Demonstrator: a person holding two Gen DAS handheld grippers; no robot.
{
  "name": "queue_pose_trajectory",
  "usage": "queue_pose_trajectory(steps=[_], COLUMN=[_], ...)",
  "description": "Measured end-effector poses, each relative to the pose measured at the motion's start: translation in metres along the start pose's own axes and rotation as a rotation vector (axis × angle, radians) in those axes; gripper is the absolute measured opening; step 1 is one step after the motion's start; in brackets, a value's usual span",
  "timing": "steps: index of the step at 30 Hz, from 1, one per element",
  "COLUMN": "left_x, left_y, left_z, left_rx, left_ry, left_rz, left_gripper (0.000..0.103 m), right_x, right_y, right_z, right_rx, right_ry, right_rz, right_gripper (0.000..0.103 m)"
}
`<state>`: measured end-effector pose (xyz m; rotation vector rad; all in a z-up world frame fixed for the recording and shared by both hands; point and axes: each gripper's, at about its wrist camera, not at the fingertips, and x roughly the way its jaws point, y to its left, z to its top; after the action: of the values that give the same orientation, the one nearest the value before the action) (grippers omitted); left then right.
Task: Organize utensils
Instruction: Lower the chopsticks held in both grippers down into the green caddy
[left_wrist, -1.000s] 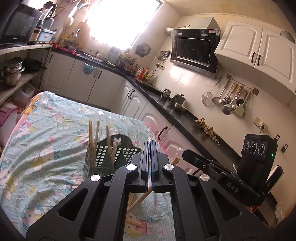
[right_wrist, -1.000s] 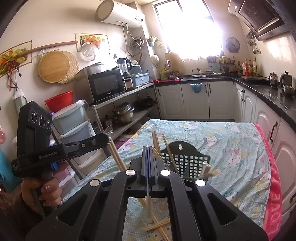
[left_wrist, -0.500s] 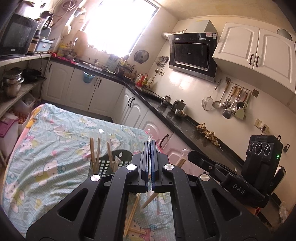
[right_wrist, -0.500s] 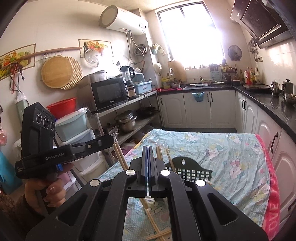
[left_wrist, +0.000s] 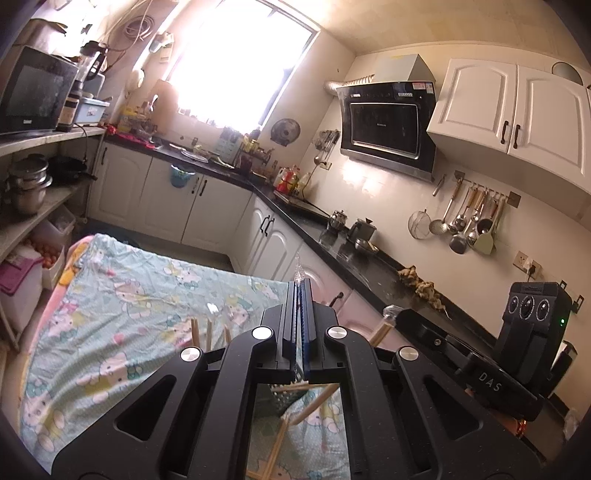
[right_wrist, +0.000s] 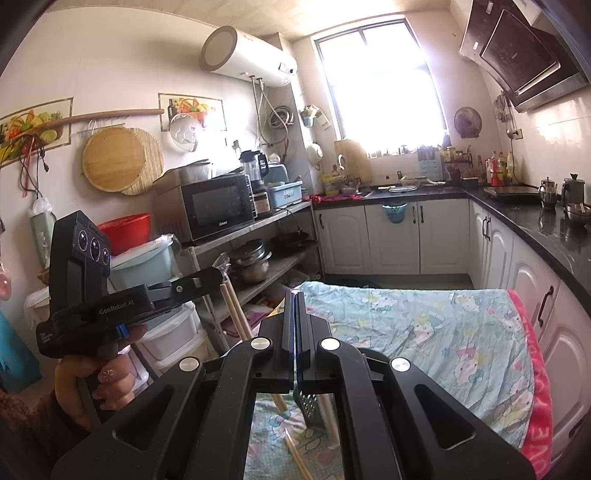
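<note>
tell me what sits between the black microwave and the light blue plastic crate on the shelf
A blender with a dark base stands between the black microwave and the light blue plastic crate; the right wrist view shows it.

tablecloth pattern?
Light blue-green tablecloth printed with cartoon cats, pink edge along one side. Right wrist view shows it best.

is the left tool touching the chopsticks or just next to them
Touching. The right wrist view shows the left tool shut on the top end of the chopsticks, which hang down from its tip.
</note>
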<state>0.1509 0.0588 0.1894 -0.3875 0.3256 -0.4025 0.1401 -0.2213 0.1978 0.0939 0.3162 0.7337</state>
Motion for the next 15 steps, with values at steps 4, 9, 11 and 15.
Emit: queue_pose_trajectory(steps=[4,9,11,15], left_x=[0.002,0.006,0.008,0.014], left_y=[0.002,0.003,0.004,0.006], left_z=[0.011,0.023,0.027,0.032], left_rx=[0.000,-0.001,-0.004,-0.006], left_ry=[-0.018,-0.041,-0.048,-0.057], left_rz=[0.005,0.010,0.012,0.021], left_gripper=[0.000,0.000,0.000,0.000], right_x=[-0.002,-0.002,-0.002,0.001], right_y=[-0.005,-0.010,-0.011,-0.015], right_z=[0.006,0.017,0.021,0.030], right_rx=[0.010,0.014,0.011,0.004], right_ry=[-0.018,-0.041,-0.052,-0.068], right_rz=[-0.013,-0.031,-0.037,-0.054], right_gripper=[0.001,0.001,0.001,0.001])
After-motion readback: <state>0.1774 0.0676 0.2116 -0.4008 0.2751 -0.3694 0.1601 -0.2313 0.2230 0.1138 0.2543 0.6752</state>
